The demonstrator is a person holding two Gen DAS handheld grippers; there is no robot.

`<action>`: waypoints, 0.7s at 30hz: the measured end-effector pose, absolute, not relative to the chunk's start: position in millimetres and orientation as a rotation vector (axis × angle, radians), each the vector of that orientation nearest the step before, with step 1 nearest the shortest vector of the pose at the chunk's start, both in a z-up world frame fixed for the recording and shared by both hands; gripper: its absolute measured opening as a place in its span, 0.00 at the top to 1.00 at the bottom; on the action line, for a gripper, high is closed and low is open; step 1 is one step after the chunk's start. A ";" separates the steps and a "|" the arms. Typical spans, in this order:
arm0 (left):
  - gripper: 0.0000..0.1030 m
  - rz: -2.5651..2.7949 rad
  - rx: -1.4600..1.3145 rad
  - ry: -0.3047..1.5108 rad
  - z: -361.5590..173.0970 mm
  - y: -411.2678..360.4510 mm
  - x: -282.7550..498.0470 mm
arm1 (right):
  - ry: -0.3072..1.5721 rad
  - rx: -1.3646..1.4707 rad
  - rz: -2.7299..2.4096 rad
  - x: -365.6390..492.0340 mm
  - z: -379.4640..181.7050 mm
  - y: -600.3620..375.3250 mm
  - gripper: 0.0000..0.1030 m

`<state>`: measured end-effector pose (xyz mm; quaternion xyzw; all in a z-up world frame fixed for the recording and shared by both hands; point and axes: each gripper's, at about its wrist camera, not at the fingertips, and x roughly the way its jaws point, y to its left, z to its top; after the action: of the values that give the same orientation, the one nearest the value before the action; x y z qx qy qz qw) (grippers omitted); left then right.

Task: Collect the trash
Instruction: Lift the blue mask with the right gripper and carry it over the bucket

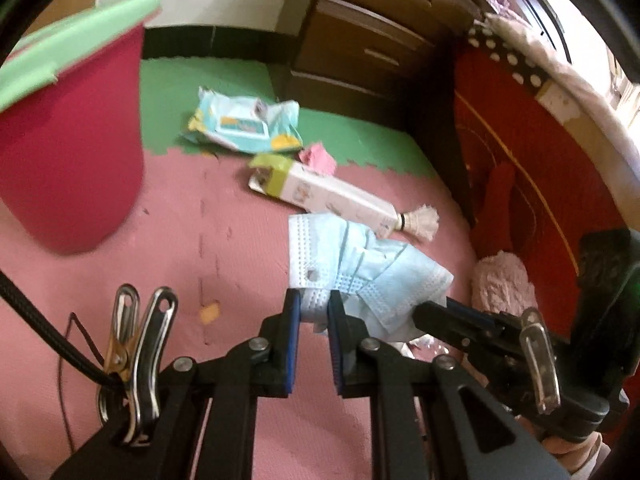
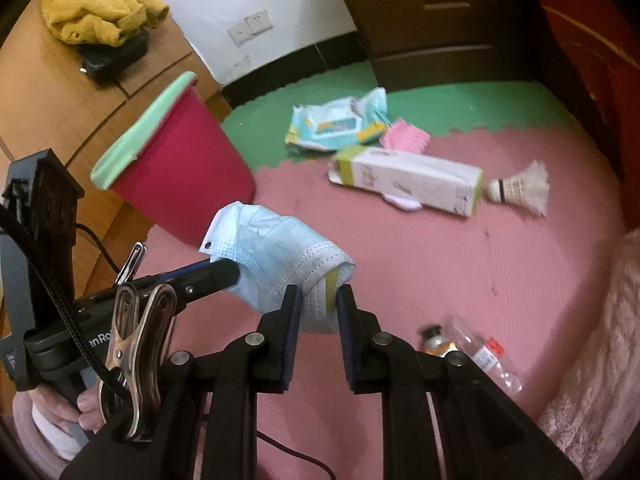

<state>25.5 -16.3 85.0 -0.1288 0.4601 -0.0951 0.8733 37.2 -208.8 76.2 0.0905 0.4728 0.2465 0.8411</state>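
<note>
A crumpled light blue face mask (image 1: 360,256) hangs above the pink floor mat, held from both sides. My left gripper (image 1: 314,300) is shut on one edge of it. From the right, my right gripper (image 1: 420,310) reaches in. In the right wrist view my right gripper (image 2: 318,300) is shut on a folded part of the mask (image 2: 272,236), and my left gripper (image 2: 234,274) grips it from the left. A red bin with a green rim (image 2: 180,172) stands to the left, also seen in the left wrist view (image 1: 72,140).
On the mat lie a wet-wipes pack (image 2: 340,124), a long white box (image 2: 412,184), pink paper (image 2: 404,138), a shuttlecock (image 2: 520,188) and a plastic bottle (image 2: 480,356). A drawer unit (image 2: 436,20) stands behind. A pink fluffy cloth (image 2: 600,340) lies at the right.
</note>
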 end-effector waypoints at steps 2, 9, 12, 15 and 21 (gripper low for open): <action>0.87 -0.185 -0.275 0.936 94.2 -9.9 23.3 | 0.985 0.178 0.532 36.3 83.9 -201.1 0.81; 0.87 -0.138 -0.295 0.872 122.0 12.8 19.9 | 0.935 0.134 0.566 39.4 113.2 -172.0 0.81; 0.87 -0.121 -0.302 0.838 132.0 21.3 19.9 | 0.915 0.125 0.571 43.7 123.0 -160.2 0.81; 0.87 -0.098 -0.299 0.802 140.1 29.9 19.0 | 0.895 0.107 0.580 48.7 131.9 -148.4 0.81; 0.87 -0.052 -0.311 0.750 152.6 48.1 23.1 | 0.843 0.067 0.615 59.3 149.9 -123.8 0.81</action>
<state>23.1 48.1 152.6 -0.1514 0.3647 -0.0254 0.9184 59.3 -123.8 149.9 0.0320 0.4025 0.2937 0.8665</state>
